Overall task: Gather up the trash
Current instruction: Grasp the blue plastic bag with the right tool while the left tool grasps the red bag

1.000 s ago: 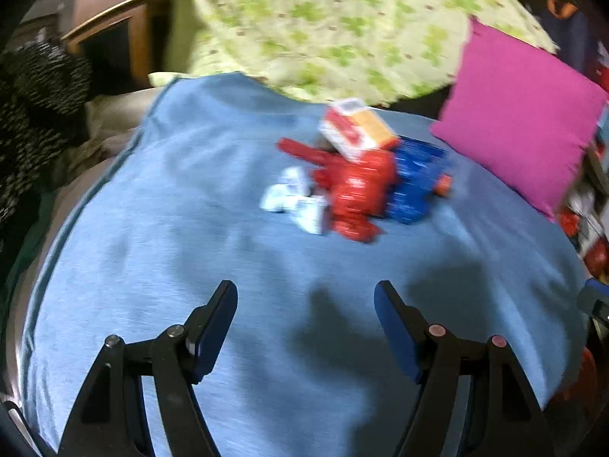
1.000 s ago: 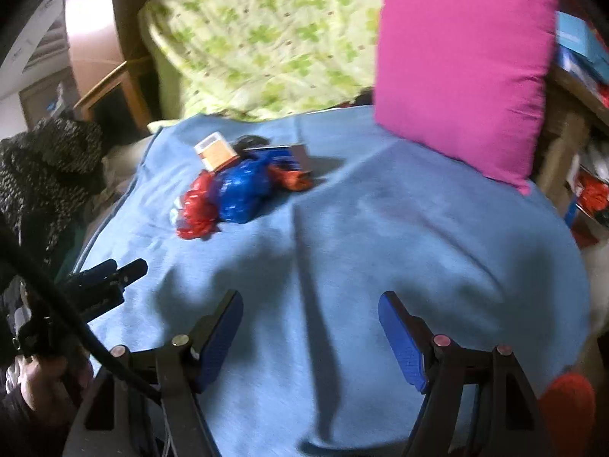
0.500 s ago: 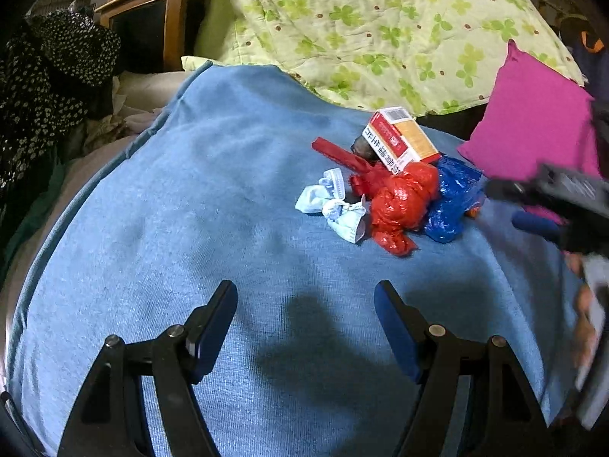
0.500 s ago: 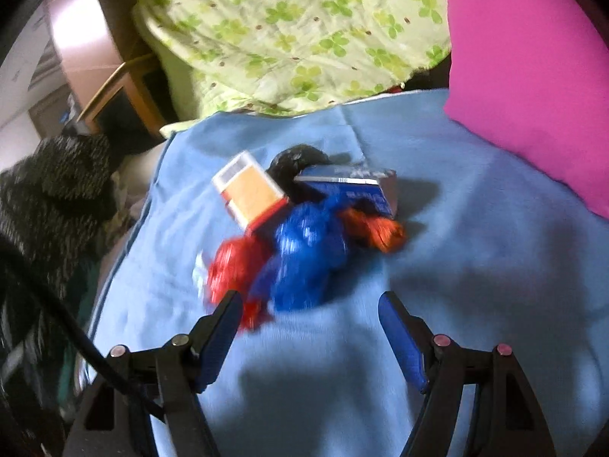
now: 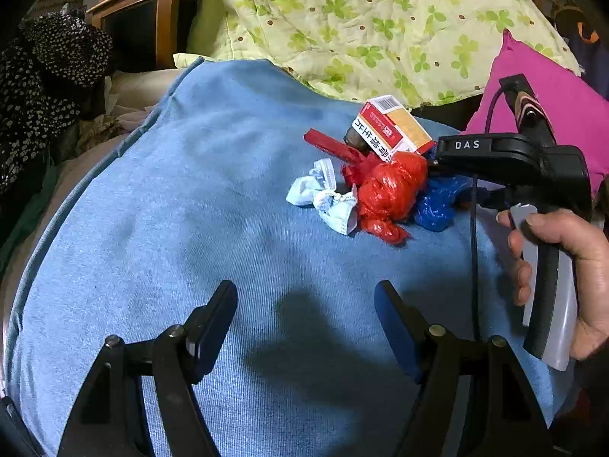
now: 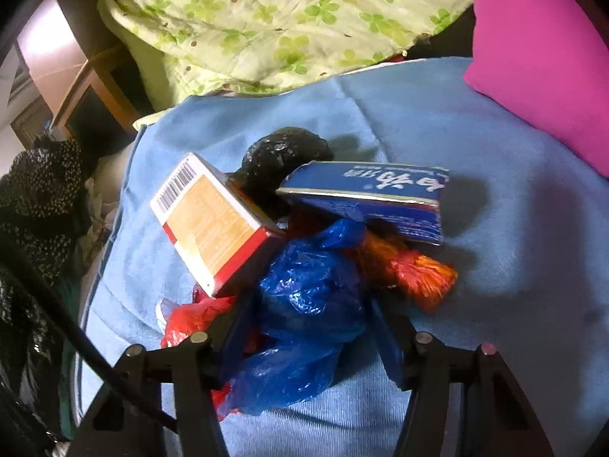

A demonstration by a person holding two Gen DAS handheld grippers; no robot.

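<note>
A heap of trash lies on the blue blanket: a red-and-orange carton, a blue carton, a black bag, an orange wrapper, a red bag, a crumpled white piece and a blue plastic bag. My right gripper straddles the blue bag, jaws closing, both pads against its sides. My left gripper hovers open over bare blanket, short of the heap. A hand holds the right gripper's handle.
A pink pillow sits at the back right and a green clover quilt lies behind the heap. Dark spotted clothing and a wooden cabinet stand off the blanket's left edge.
My right gripper swept in over the blanket onto the heap, and its jaws narrowed around the blue bag. It and its hand entered the left wrist view. The left gripper barely moved.
</note>
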